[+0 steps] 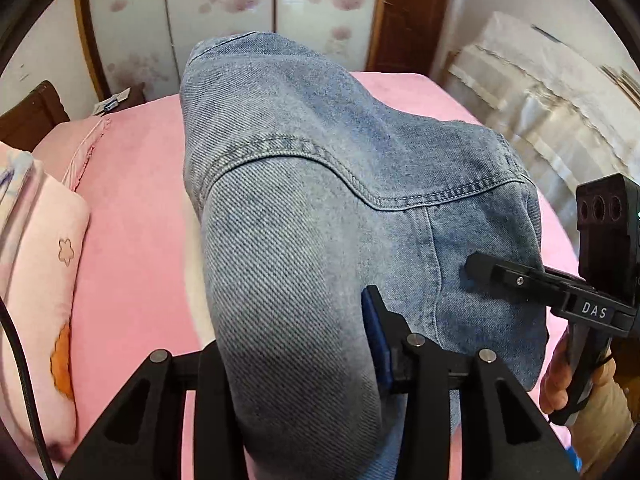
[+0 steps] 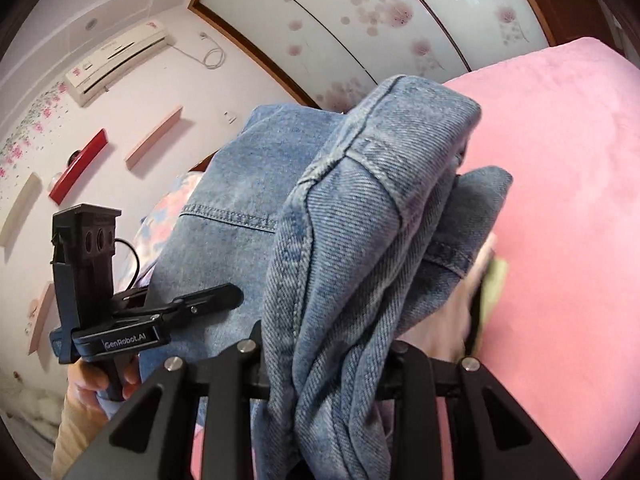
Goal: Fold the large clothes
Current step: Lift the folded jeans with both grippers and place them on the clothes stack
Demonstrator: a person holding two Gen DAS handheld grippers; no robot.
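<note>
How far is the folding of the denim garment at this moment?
Done: nothing looks folded yet. In hand: the left gripper and the right gripper each pinch bunched cloth of the denim garment, lifted above the pink bed. Left: lay it flat, then make every fold.

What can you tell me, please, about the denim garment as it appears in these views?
The denim garment is light blue, faded twill with double-stitched seams, thick and heavy-looking. It is lifted off the pink bed, bunched and draped rather than flat. The left gripper and the right gripper each pinch a gathered bunch between their fingers; its far end hangs toward the bed.
</note>
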